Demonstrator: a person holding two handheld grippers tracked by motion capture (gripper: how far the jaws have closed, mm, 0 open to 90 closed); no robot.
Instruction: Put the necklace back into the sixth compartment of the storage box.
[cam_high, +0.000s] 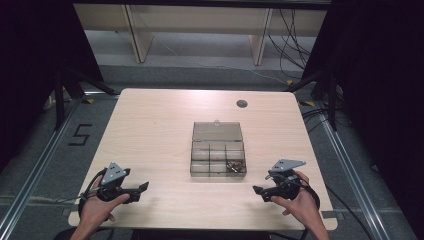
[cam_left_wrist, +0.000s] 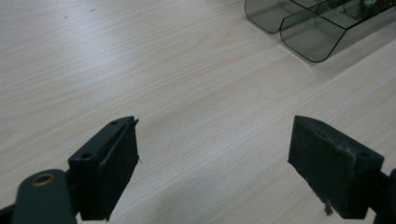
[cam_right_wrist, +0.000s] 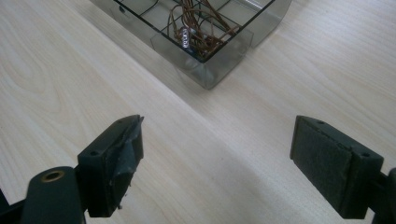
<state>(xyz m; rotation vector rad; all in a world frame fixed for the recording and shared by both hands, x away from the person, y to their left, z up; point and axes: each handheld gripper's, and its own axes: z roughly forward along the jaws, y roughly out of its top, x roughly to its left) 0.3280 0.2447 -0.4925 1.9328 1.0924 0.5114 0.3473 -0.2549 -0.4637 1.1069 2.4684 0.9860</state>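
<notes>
So we've got the wooden table (cam_high: 150, 130) taking up most of the high view, bare apart from one thing sitting near the middle: a smoky clear compartment box (cam_high: 218, 156) with its lid (cam_high: 217, 131) flipped open and lying flat toward the far side. Makes sense to have it dead centre, since both hands can get at it equally.

We're parked at the near edge on either side of it. The left gripper (cam_high: 141, 188) rests low on the table, jaws spread wide with nothing between them, pointing in toward the box, whose rounded corner (cam_left_wrist: 308, 35) we can see up ahead in the left gripper view. The right gripper (cam_high: 258, 190) mirrors that, also gaping wide and empty, aimed at the box's near right corner.

That corner compartment holds a tangle of thin brown wire-legged parts (cam_right_wrist: 198, 28), probably resistors or similar. The other compartments look empty to us. Our guess is that the open lid and ready jaws mean picking those bits out is the job.
</notes>
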